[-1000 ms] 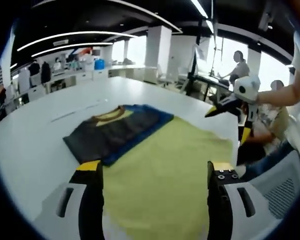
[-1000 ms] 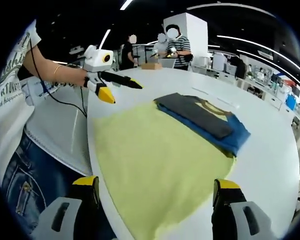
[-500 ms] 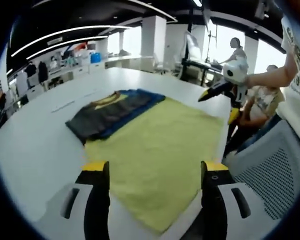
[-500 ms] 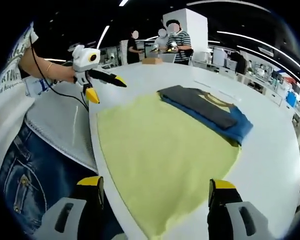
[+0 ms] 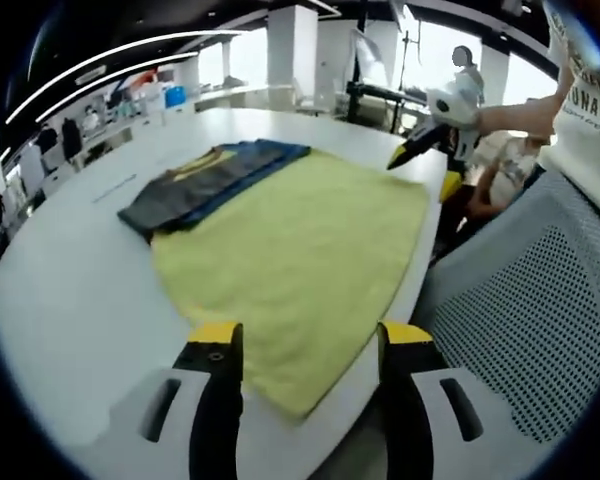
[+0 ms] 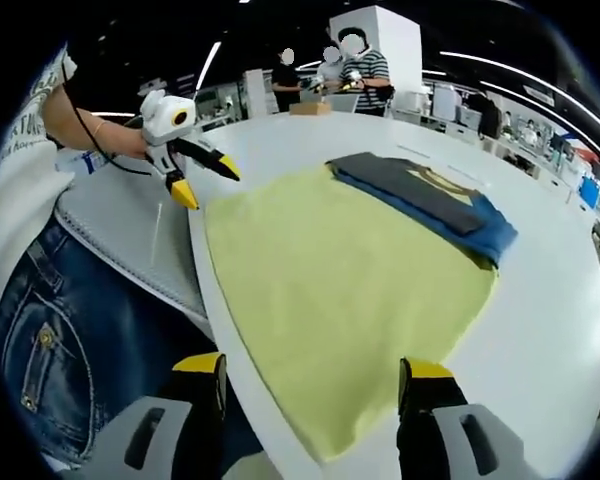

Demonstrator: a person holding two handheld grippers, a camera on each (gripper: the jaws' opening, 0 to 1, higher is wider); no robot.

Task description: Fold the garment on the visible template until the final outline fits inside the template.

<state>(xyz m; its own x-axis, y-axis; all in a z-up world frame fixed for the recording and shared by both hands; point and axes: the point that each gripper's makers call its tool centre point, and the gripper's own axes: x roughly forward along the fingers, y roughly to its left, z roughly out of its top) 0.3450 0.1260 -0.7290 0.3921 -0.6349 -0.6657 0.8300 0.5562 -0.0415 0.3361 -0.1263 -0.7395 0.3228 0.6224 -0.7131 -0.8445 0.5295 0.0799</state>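
Left gripper point(image 5: 300, 340): jaws spread wide, holding nothing, hovering over the near corner of the yellow cloth point(image 5: 290, 240). Right gripper point(image 6: 310, 375): jaws wide too, empty, above the near edge of the same yellow cloth point(image 6: 350, 290).

Cloth lies flat on the white worktop point(image 5: 70, 290), one edge at the worktop's rim. Folded garment point(image 5: 205, 180), dark grey over blue with a yellow collar, sits at the far side of the cloth, overlapping its far edge; in the right gripper view the garment point(image 6: 430, 200) is at upper right.

Each gripper shows in the other's view, off the cloth's corner. Mesh chair back point(image 5: 520, 300) beside the worktop. Person's jeans point(image 6: 50, 340) at left. People stand in the background.
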